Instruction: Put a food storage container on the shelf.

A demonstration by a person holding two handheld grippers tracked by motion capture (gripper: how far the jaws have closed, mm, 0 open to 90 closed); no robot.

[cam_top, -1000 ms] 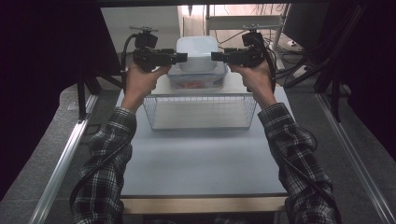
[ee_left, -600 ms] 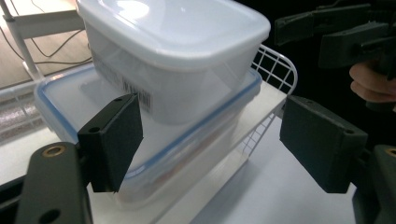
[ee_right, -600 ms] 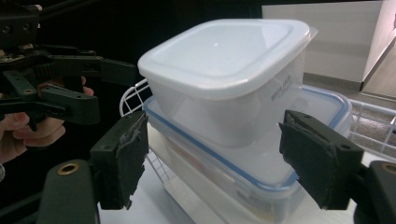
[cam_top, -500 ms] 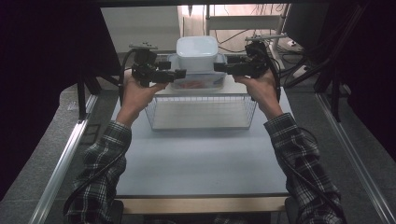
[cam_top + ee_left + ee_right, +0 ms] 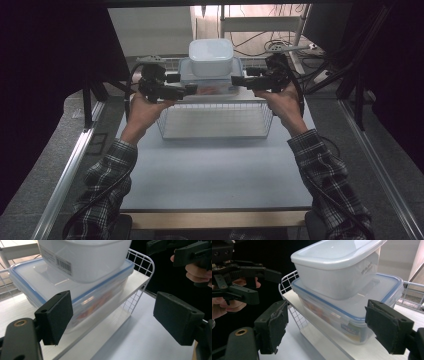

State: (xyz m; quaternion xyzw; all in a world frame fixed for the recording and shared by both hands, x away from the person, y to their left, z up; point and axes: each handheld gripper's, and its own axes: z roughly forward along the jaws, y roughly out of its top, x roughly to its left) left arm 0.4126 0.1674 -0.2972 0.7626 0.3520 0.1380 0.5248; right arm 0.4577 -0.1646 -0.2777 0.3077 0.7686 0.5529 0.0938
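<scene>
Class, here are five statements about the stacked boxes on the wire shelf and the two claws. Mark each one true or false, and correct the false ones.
1. A white box sits on the blue-rimmed box. True.
2. The boxes rest on the wire shelf. True.
3. The left claw is clamped on the blue-rimmed box. False: its jaws stand open beside it, pads off it, having just been opening.
4. The right claw holds the white box. False: its jaws are open too and hold nothing, having just been opening.
5. The blue-rimmed box has no lid. False: its lid is on.
</scene>
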